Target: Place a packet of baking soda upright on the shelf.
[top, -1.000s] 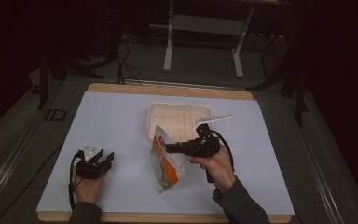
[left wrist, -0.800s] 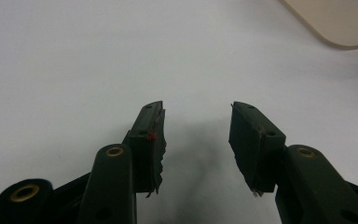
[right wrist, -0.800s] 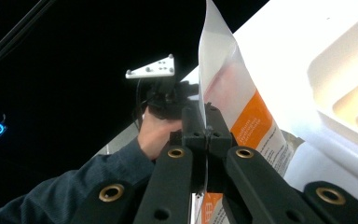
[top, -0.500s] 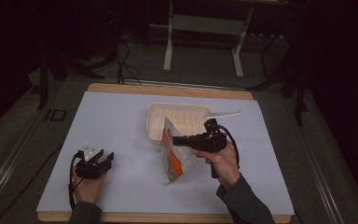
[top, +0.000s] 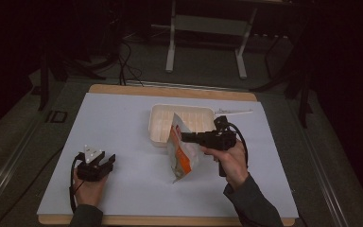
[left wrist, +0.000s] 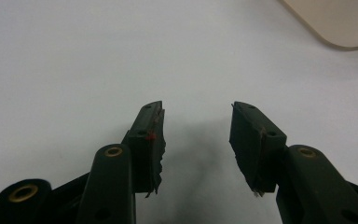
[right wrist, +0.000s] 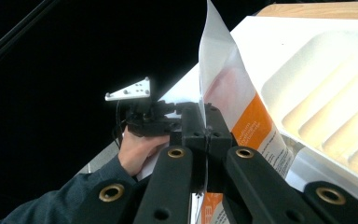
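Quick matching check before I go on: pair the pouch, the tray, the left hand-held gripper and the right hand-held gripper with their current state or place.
1 pouch
2 tray
3 left hand-held gripper
4 right hand-held gripper

a jaws apart, nothing between them
b cream, ridged, behind the pouch
c pinched by its edge, orange band
d shut on the pouch

Pairs: 1-c, 2-b, 3-a, 4-d

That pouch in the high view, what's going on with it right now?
The right gripper is shut on the edge of the white and orange pouch and holds it upright above the white table, just in front of the cream tray. The pouch's lower corner hangs close to the table; whether it touches, I cannot tell. The left gripper rests at the near left, jaws open and empty.
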